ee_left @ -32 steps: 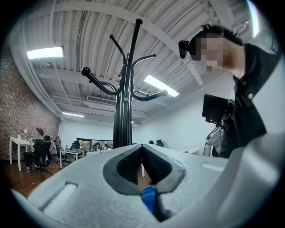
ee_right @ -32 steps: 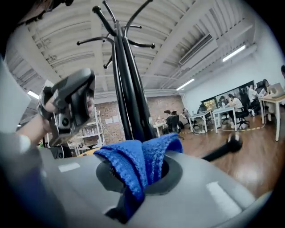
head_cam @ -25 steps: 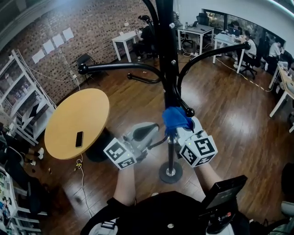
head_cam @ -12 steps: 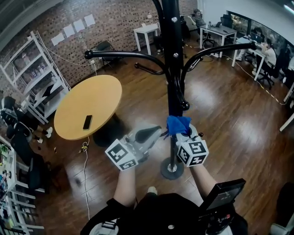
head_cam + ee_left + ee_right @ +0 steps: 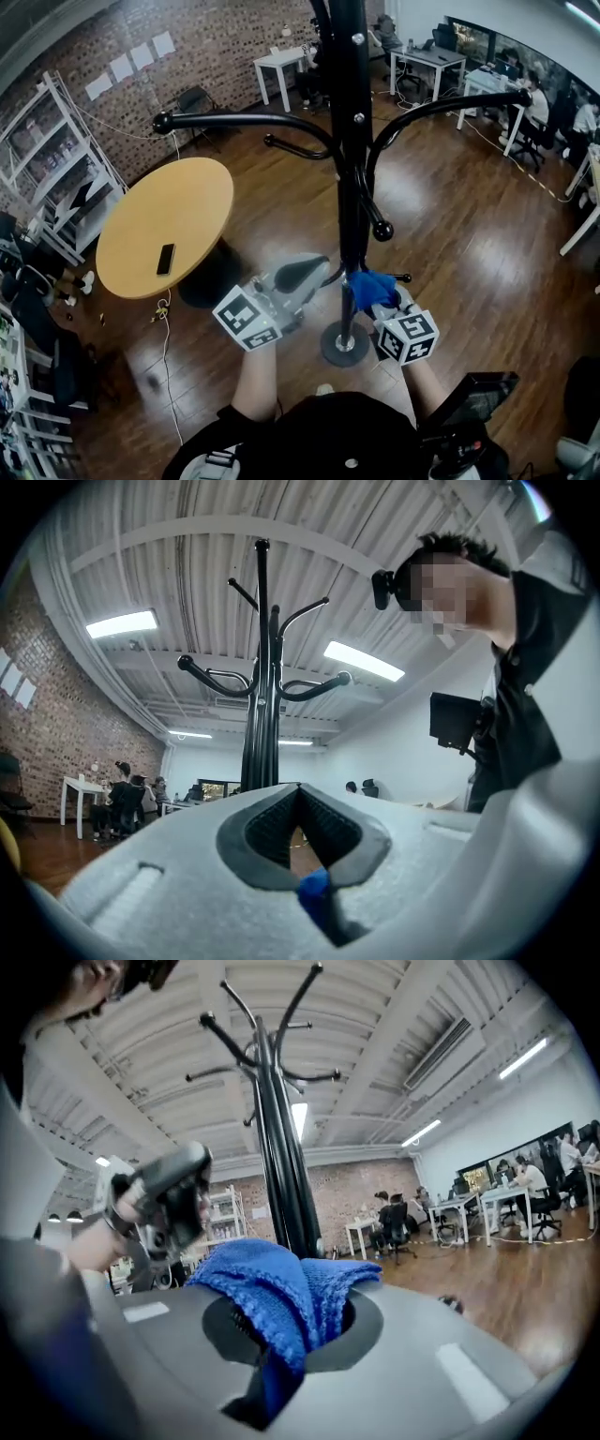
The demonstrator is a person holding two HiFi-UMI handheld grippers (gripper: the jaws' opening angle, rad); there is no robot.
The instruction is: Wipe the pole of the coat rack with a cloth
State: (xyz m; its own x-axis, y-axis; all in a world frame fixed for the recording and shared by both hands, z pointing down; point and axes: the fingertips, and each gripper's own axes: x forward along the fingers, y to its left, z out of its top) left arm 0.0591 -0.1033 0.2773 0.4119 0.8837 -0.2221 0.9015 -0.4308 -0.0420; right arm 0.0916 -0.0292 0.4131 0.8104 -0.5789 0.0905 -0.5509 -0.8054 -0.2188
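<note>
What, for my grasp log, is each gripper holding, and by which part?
The right gripper clamps a bunched fold of the blue cloth; the left gripper holds nothing, jaws together.

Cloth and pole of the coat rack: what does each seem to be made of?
Cloth: blue knitted yarn, matte and soft-looking. Rows of stitches and a looped edge show in the right gripper view.
Pole: probably metal with glossy black paint. Light streaks run along its smooth, rigid surface, though a coated plastic cannot be ruled out.
</note>
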